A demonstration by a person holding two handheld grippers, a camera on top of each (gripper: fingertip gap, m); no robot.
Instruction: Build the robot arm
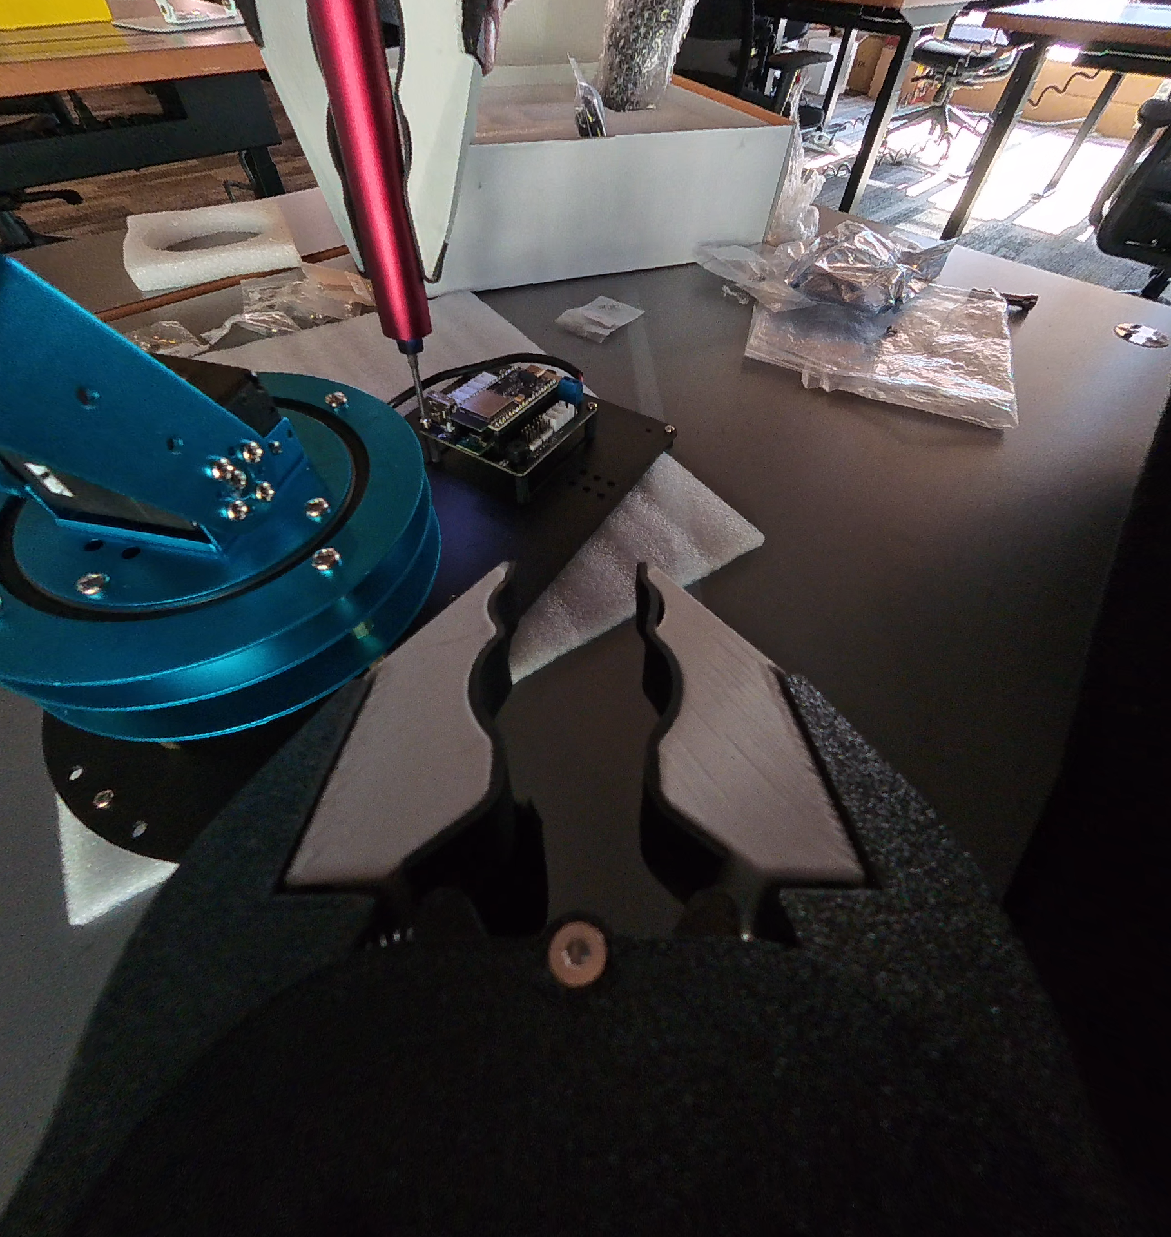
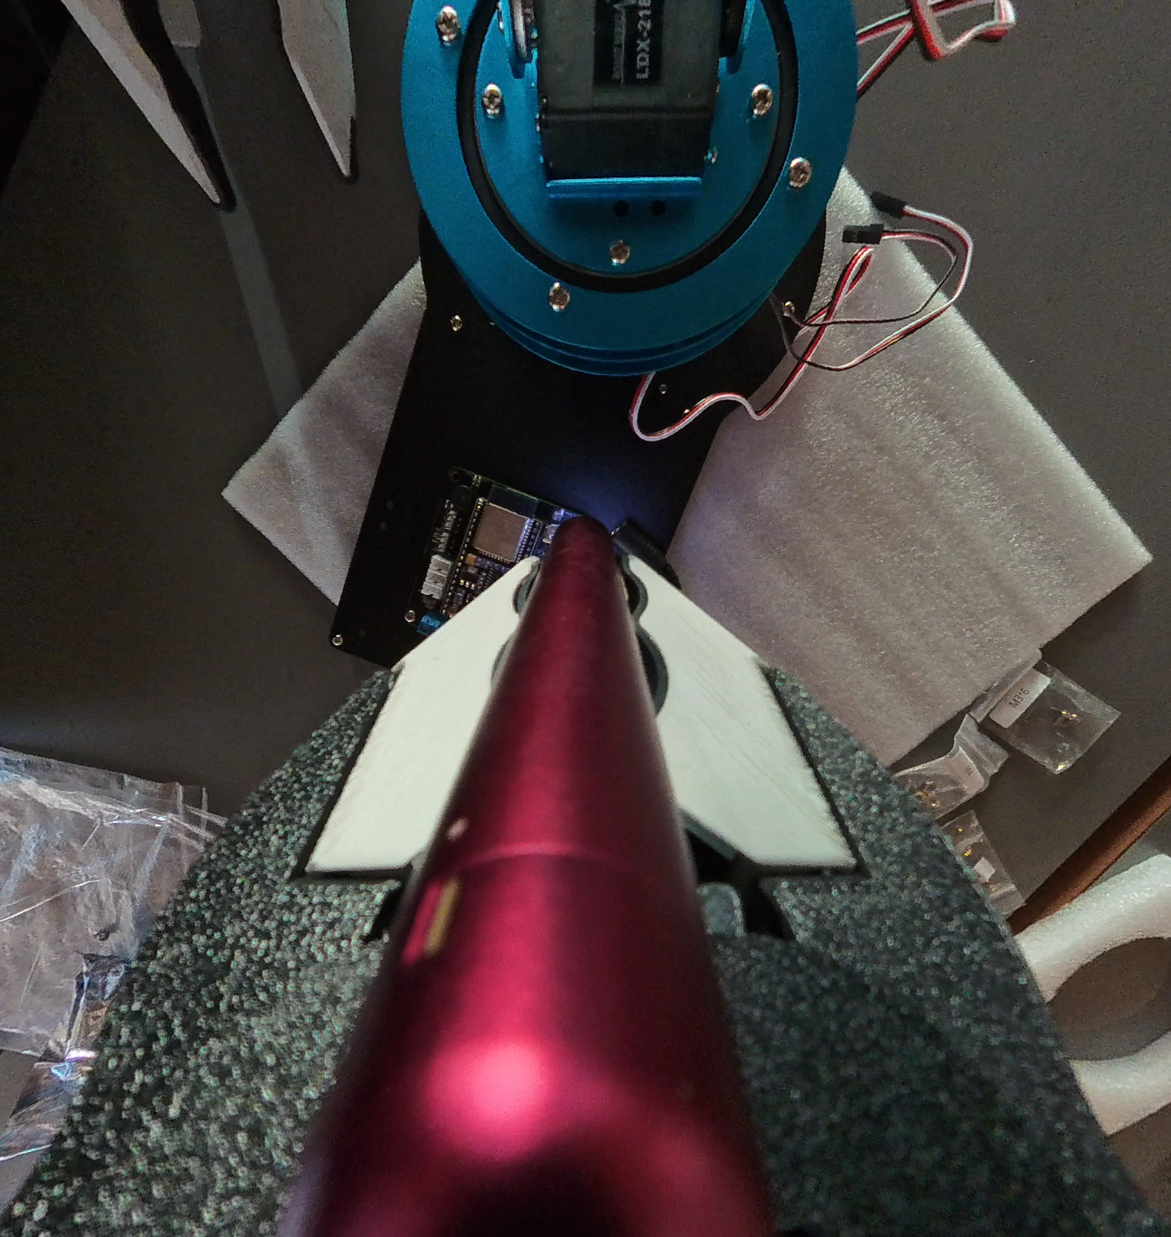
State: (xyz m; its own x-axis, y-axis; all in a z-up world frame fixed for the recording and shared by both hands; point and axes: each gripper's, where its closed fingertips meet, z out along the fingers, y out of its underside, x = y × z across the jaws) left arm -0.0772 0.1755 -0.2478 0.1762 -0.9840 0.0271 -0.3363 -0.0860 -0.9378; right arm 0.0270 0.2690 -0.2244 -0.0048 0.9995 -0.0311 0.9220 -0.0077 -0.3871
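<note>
A: The right tool (image 2: 579,575) is clamped on a slim magenta metal screwdriver (image 2: 556,837), held upright; the left tool (image 1: 572,589) hangs parted and empty above the foam sheet (image 1: 643,535).

B: And the bit?

A: Its tip meets a corner screw of the green circuit board (image 1: 502,428), mounted on a black plate (image 1: 609,468) beside the blue round base (image 1: 201,582), all on the grey bench (image 1: 904,535).

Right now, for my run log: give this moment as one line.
left hand-held gripper: open, empty, over black base plate | right hand-held gripper: shut on red screwdriver | bit on circuit board corner
</note>
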